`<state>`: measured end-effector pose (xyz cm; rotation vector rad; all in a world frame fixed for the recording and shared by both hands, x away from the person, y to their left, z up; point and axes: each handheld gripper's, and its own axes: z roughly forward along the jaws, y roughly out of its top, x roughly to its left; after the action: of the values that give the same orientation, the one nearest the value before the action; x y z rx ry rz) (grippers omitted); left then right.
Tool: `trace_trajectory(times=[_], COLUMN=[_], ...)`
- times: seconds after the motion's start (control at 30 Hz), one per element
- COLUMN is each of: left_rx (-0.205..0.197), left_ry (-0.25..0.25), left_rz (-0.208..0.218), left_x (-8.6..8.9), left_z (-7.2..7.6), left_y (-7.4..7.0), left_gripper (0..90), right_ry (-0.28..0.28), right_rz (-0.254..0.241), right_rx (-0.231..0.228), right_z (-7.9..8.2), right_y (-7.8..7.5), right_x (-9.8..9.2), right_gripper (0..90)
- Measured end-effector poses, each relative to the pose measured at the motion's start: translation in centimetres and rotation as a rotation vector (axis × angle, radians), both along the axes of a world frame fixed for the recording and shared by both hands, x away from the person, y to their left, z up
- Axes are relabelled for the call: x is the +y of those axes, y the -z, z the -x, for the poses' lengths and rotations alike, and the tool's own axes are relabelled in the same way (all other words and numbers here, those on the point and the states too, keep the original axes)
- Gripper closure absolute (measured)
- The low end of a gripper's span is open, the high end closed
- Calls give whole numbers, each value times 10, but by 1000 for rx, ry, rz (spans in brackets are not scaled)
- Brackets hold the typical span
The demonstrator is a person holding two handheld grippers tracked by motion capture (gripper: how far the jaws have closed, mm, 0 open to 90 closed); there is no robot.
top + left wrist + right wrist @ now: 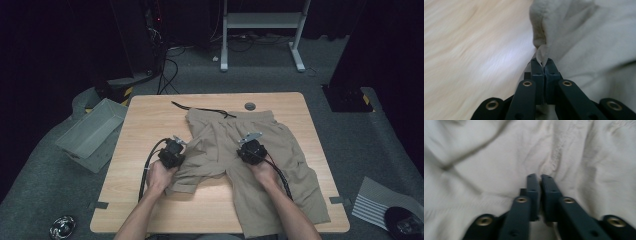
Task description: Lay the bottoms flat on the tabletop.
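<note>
Tan shorts [280, 145] lie spread on the wooden table [145, 125], waistband at the far side, with a black drawstring [200, 108] trailing left. My left gripper [176, 146] sits at the shorts' left edge, shut on a pinch of the fabric [579, 37], which rises between its jaws [543, 62]. My right gripper [247, 144] rests on the middle of the shorts, near the crotch seam. Its jaws are pressed together on a fold of cloth [499, 162], with the gripper's tip [540, 177] against a stitched seam.
A grey bin [92, 132] stands on the floor left of the table. A striped cloth [377, 202] and a dark round object [405, 220] lie on the floor at right. A round grommet [250, 106] sits near the table's far edge. A white frame [260, 30] stands behind.
</note>
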<state>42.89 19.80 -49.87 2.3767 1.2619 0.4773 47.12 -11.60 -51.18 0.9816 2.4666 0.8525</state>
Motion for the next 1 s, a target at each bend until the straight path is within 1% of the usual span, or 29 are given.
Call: trace_trajectory(times=[0.1, 0.17, 0.2, 0.23, 0.27, 0.3, 0.33, 0.37, 0.4, 0.43, 0.47, 0.5, 0.53, 0.57, 0.6, 0.63, 0.67, 0.7, 0.73, 0.8, 0.83, 0.9, 0.93, 0.97, 1.0], left_rx=[12, 25, 31, 19, -5, -26, -38, -51, -63, -70, -74, -69, -68, -66, -64, -52, -50, -50, -43, -34, -24, -5, 6, 29, 50], left_ry=[-52, -91, -107, -112, -107, -104, -99, -88, -76, -66, -57, -51, -46, -39, -32, -23, -16, -16, -22, -41, -50, -70, -74, -85, -96], left_rz=[19, 39, 50, 80, 120, 143, 166, 190, 193, 189, 167, 148, 129, 92, 72, 41, 14, -5, -24, -53, -51, -25, -33, -41, -43], left_x=[20, 30, 33, 34, 33, 31, 28, 23, 18, 11, 3, -3, -7, -12, -15, -16, -14, -13, -7, 6, 14, 28, 31, 34, 35], left_z=[18, 24, 24, 23, 20, 16, 12, 6, 0, -7, -17, -23, -27, -33, -35, -36, -35, -34, -29, -18, -12, 2, 7, 14, 17], left_y=[0, -2, -3, -5, -10, -13, -15, -17, -19, -19, -17, -16, -14, -11, -10, -8, -7, -6, -5, -5, -5, -5, -5, -4, -4], left_gripper=[885, 863, 773, 642, 530, 459, 402, 369, 356, 357, 361, 393, 469, 558, 657, 744, 817, 873, 887, 894, 895, 895, 895, 895, 889], right_ry=[2, 6, 2, -4, -6, -4, -9, -10, -13, -16, -20, -25, -27, -30, -39, -44, -48, -49, -52, -50, -48, -62, -67, -74, -85], right_rz=[-1, 12, 12, 13, 10, -4, -12, -20, -28, -32, -33, -32, -30, -27, -13, 2, 17, 24, 27, 11, 11, 6, -3, 1, 4], right_rx=[-2, -5, -9, -12, -16, -20, -30, -34, -33, -35, -36, -32, -25, -21, -9, -2, 3, 0, -6, 3, 7, 0, 1, -2, -10], right_z=[0, 1, 1, 2, 4, 5, 6, 7, 8, 9, 10, 11, 12, 11, 11, 11, 10, 10, 10, 9, 9, 9, 9, 10, 12], right_y=[0, 0, 0, -1, -1, -3, -4, -6, -8, -9, -10, -10, -9, -8, -6, -5, -2, -1, -1, -1, -1, -1, -1, -1, 0], right_x=[-3, -1, 1, 2, 3, 4, 5, 5, 6, 7, 8, 9, 10, 11, 12, 12, 12, 12, 11, 7, 7, 7, 9, 11, 16], right_gripper=[878, 876, 862, 812, 754, 714, 681, 652, 631, 617, 612, 611, 618, 647, 688, 732, 788, 838, 877, 892, 894, 894, 894, 893, 891])
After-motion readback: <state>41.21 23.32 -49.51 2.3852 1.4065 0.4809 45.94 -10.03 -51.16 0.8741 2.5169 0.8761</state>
